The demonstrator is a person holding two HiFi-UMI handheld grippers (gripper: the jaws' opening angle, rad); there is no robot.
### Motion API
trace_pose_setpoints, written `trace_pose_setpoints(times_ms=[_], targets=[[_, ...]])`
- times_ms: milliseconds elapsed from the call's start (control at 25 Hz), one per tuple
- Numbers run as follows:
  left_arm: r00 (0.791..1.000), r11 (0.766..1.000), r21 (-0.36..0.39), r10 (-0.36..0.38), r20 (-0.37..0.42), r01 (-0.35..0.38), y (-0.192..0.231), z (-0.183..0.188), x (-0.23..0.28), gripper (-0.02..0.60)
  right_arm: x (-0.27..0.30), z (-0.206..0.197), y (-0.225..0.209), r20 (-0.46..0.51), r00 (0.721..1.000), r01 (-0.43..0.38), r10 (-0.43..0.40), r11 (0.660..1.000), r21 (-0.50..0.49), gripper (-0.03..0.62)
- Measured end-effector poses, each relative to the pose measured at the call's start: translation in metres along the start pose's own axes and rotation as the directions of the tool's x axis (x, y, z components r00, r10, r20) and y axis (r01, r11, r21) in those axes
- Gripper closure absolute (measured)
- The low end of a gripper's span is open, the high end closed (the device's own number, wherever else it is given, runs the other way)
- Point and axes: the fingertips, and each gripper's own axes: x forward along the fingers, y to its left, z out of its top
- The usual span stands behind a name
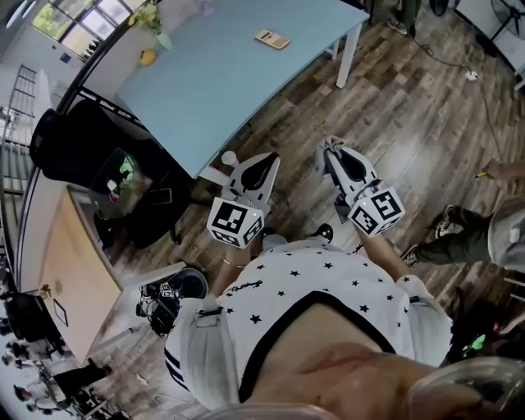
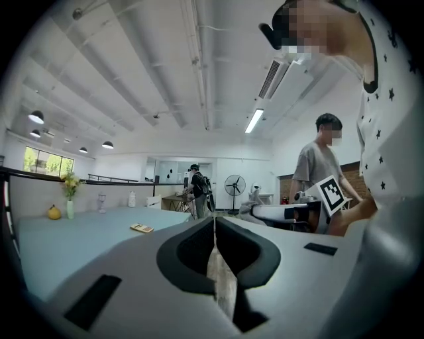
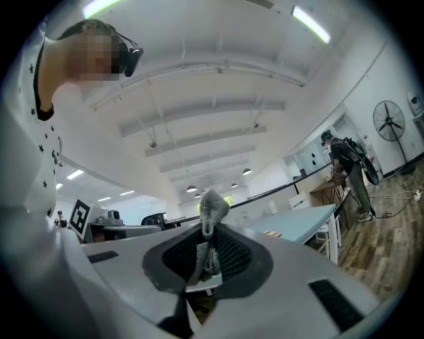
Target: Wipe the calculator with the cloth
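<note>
A tan calculator (image 1: 271,38) lies on the far part of the light blue table (image 1: 213,82); it also shows small in the left gripper view (image 2: 141,228) and the right gripper view (image 3: 271,234). Both grippers are held up in front of my chest, short of the table's near corner. My right gripper (image 1: 330,149) is shut on a grey knit cloth (image 3: 211,210), which bunches above its jaws. My left gripper (image 1: 264,162) is shut with nothing between its jaws (image 2: 213,224). The calculator is well away from both grippers.
A vase of flowers (image 1: 152,18) and a yellow object (image 1: 148,57) stand at the table's far left. A black chair with bags (image 1: 98,160) sits left of the table. Another person (image 1: 492,230) stands at the right on the wooden floor. A fan (image 3: 391,120) stands further off.
</note>
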Motion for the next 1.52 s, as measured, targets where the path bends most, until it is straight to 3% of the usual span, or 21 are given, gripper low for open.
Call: trace_pose_setpoints(times_ms=[800, 1200, 1520], targets=[[0.997, 0.997, 0.006, 0.082, 0.0, -0.082, -0.036, -0.003, 0.027, 0.551, -0.027, 0.014, -0.035, 0.028, 0.994, -0.103, 0.102, 0.994, 0.028, 0.548], [1.0, 1.0, 0.011, -0.015, -0.016, 0.015, -0.045, -0.007, 0.062, 0.551, -0.048, 0.016, -0.067, 0.048, 0.999, 0.012, -0.013, 0.999, 0.036, 0.548], [0.987, 0.987, 0.016, -0.161, 0.016, 0.161, -0.046, 0.003, 0.134, 0.551, -0.057, 0.035, -0.119, 0.074, 0.987, 0.14, -0.14, 0.99, 0.007, 0.546]])
